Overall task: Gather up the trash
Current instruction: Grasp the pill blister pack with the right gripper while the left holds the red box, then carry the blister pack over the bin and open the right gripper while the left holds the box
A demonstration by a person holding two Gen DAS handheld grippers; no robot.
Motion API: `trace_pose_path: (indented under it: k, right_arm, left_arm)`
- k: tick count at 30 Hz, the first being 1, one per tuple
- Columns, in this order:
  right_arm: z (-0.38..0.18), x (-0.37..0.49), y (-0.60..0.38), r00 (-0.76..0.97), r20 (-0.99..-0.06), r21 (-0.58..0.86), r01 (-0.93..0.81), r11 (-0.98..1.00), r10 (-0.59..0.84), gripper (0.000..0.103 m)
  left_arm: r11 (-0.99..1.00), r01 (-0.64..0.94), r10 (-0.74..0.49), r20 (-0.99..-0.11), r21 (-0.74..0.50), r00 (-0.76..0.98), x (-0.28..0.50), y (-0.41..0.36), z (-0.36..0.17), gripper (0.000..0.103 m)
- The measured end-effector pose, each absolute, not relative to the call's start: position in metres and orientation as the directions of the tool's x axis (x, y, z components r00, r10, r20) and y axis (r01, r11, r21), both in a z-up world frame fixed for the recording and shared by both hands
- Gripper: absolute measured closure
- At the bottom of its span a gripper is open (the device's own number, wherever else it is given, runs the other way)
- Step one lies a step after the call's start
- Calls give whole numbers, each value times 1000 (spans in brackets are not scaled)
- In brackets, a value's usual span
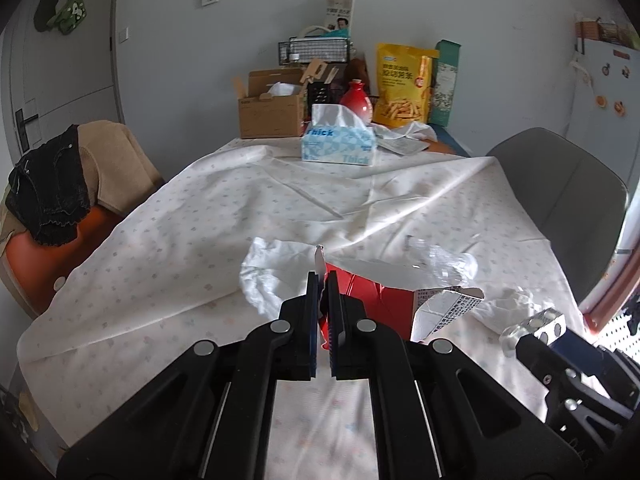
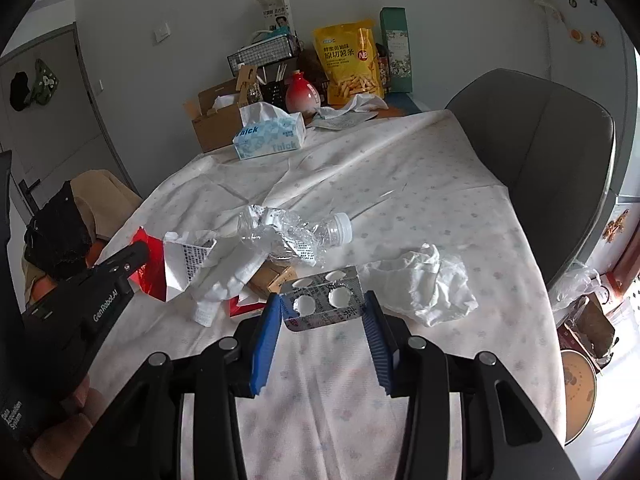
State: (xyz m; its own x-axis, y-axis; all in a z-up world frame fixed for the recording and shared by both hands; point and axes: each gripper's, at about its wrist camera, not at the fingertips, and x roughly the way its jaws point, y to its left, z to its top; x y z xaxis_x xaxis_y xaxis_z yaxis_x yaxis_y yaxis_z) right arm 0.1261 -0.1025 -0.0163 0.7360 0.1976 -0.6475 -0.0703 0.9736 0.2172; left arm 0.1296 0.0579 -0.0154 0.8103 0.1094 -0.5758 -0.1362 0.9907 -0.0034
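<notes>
My left gripper (image 1: 323,280) is shut on the edge of a torn red and white carton (image 1: 384,300), which also shows in the right wrist view (image 2: 168,264). My right gripper (image 2: 322,306) is shut on a silver blister pack (image 2: 324,300), held between its blue pads; the right gripper also shows at the right of the left wrist view (image 1: 536,326). On the tablecloth lie a crushed clear plastic bottle (image 2: 296,232), crumpled white tissues (image 2: 432,284) (image 1: 272,272) and a small brown box (image 2: 276,276).
The table (image 1: 200,216) has a white patterned cloth. At its far end stand a blue tissue box (image 1: 340,144), a cardboard box (image 1: 272,108), a red vase (image 1: 357,100) and a yellow snack bag (image 1: 404,84). A grey chair (image 2: 540,152) stands right; a chair with clothes (image 1: 64,184) left.
</notes>
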Motion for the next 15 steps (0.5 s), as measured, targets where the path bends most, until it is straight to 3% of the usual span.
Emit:
trace_pose_path:
  k: [15]
  right_arm:
    - [19,84,-184,811,-585,163,115,980,3,62]
  left_arm:
    - [999,42,-39,-541,-7,840,119,-27,1,98]
